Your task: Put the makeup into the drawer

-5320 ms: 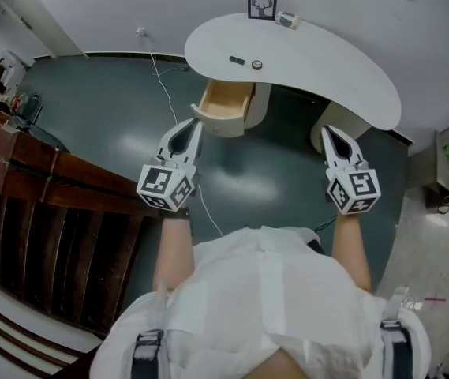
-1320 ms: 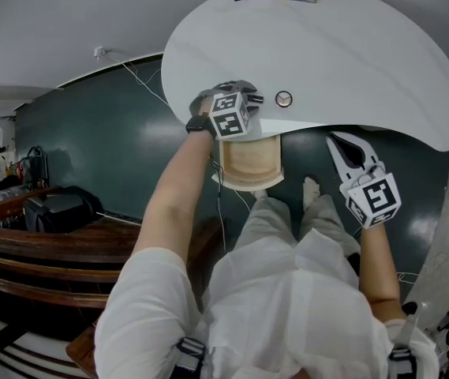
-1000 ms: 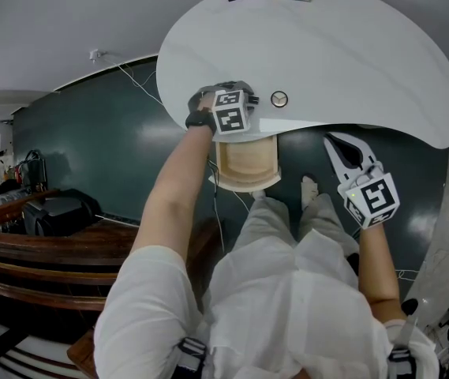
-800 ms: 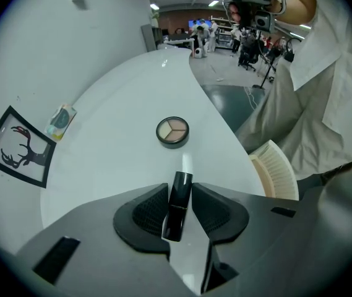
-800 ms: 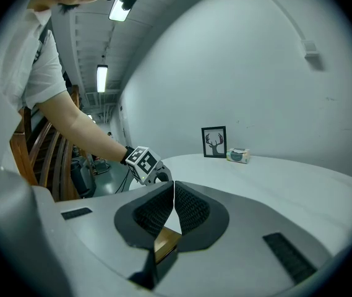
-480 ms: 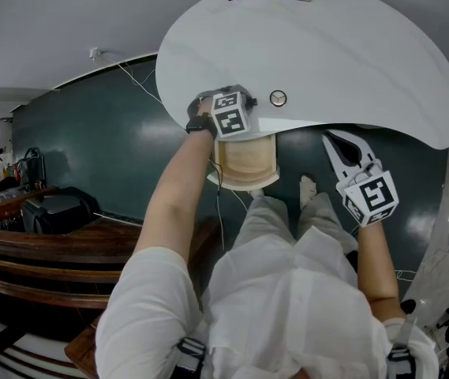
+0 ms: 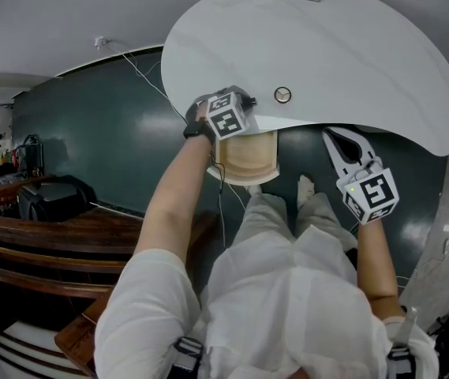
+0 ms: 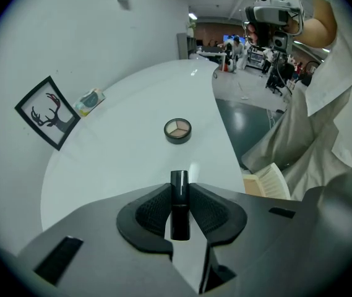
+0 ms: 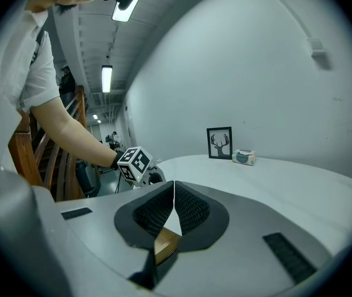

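Note:
A black lipstick tube (image 8: 179,204) stands upright between the pads of my left gripper (image 8: 179,193), which is shut on it just above the white table (image 8: 120,159). In the head view the left gripper (image 7: 236,103) points steeply down at the table's front edge, right above the open wooden drawer (image 7: 248,160). A round eyeshadow compact (image 8: 177,129) lies on the table a little beyond the jaws, also seen as the compact (image 7: 282,95) in the head view. My right gripper (image 7: 336,138) hangs shut and empty below the table edge, right of the drawer; its view shows the right gripper (image 9: 173,184) with jaws meeting.
A framed deer picture (image 8: 47,111) and a small box (image 8: 90,101) stand at the table's far edge by the wall. The person's legs are under the table beside the drawer. A cable (image 7: 149,81) runs across the dark floor on the left.
The person has walked up to the table. Over the last second the left gripper rolled slightly at the table's front edge; the right gripper stayed put.

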A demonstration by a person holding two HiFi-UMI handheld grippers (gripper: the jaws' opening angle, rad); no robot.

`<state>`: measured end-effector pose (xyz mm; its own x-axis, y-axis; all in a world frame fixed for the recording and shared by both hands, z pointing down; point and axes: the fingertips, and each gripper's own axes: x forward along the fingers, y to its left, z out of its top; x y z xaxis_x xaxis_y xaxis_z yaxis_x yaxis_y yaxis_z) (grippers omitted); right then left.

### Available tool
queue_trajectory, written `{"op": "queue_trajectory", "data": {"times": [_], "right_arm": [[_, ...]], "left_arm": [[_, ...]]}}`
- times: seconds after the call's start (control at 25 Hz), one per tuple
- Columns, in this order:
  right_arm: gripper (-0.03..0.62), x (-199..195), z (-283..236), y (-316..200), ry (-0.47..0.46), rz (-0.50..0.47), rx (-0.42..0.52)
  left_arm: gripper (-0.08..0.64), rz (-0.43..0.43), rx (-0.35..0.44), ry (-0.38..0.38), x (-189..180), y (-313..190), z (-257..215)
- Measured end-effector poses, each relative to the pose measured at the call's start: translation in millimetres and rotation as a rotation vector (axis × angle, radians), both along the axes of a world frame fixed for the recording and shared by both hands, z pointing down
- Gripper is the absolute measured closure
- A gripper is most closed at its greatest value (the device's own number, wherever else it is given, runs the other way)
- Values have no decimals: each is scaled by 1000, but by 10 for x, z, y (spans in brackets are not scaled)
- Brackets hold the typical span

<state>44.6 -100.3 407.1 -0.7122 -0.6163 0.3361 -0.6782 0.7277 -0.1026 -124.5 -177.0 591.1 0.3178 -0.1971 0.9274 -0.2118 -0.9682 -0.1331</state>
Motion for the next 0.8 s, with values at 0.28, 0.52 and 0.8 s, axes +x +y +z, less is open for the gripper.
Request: {"op": "queue_trajectory", "data": {"times": [0.28,0.52,0.8], "right_arm": [[581,-89,-71,1,-4,-43,14],[581,-115,-30,16,1,-75,4],[581,-185,-4,25,-2,-114,-2]], "left_arm": [[462,-38,-10,24,-37,234,-82],[462,-66,-50,45,-7,477,-82],[462,-90,-115,51,-7,794,8]]}}
